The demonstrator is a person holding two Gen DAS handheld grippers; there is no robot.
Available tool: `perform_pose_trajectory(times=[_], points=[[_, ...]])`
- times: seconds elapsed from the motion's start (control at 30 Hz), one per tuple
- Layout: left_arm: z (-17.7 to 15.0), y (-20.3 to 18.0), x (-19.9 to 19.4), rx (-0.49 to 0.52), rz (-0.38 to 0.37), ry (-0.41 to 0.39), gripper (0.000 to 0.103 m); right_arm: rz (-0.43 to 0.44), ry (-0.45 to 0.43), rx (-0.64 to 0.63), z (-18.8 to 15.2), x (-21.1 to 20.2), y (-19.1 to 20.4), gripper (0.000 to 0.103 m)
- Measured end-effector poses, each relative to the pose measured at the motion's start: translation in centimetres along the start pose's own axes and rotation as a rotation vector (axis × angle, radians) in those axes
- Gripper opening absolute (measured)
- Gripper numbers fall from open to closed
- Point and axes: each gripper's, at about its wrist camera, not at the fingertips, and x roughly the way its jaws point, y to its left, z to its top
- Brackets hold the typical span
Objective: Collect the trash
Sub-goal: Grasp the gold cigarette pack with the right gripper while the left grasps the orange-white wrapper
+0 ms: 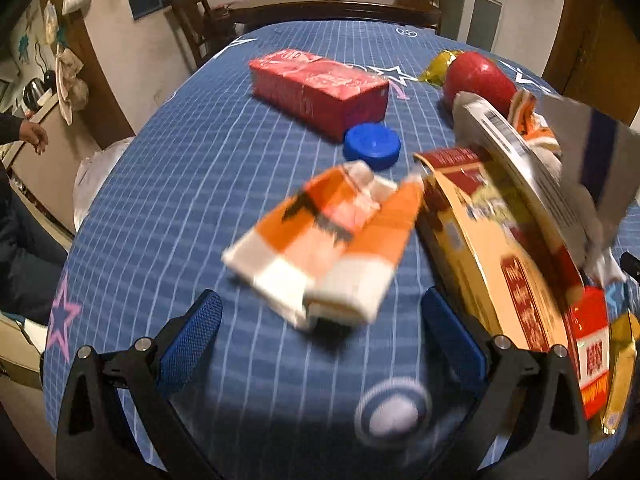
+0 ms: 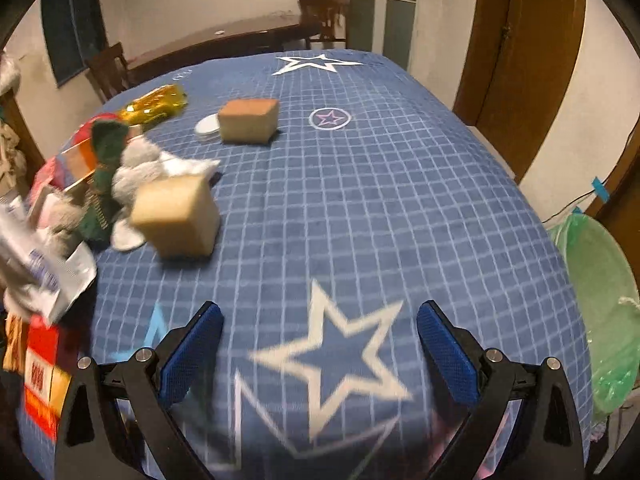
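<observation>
In the left wrist view my left gripper point(image 1: 320, 320) is open and empty over the blue star-patterned tablecloth point(image 1: 180, 184). A crushed orange-and-white carton point(image 1: 324, 240) lies just ahead of its fingertips. Behind it are a blue cap point(image 1: 372, 147) and a red carton point(image 1: 320, 90). A pile of flattened boxes and wrappers point(image 1: 516, 216) lies to the right. In the right wrist view my right gripper point(image 2: 320, 336) is open and empty above a white star. A tan sponge block point(image 2: 178, 218) lies ahead left, a second one point(image 2: 249, 120) farther back.
A red ball point(image 1: 478, 78) and a yellow wrapper point(image 1: 438, 65) lie at the back right. A trash pile point(image 2: 60, 216) fills the table's left side in the right wrist view. A green-bagged bin point(image 2: 600, 300) stands off the table's right edge. Chairs and a dark table stand behind.
</observation>
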Motion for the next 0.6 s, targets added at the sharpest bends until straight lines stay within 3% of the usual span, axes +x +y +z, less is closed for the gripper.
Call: perform_pose_trajectory(times=[0.23, 0.37, 0.6], points=[[1.7, 0.1, 1.0, 0.012, 0.019, -0.041, 0.098, 0.004, -0.010, 0.002, 1.2, 1.2, 0.4, 0.098], [2.1, 0.7, 1.6, -0.015, -0.023, -0.032, 0.098, 0.007, -0.010, 0.001, 0.8, 0.7, 0.3, 0.099], [2.1, 0.5, 1.7, -0.010, -0.020, -0.037, 0.098, 0.006, -0.010, 0.001, 0.6, 0.3, 0.2, 0.099]])
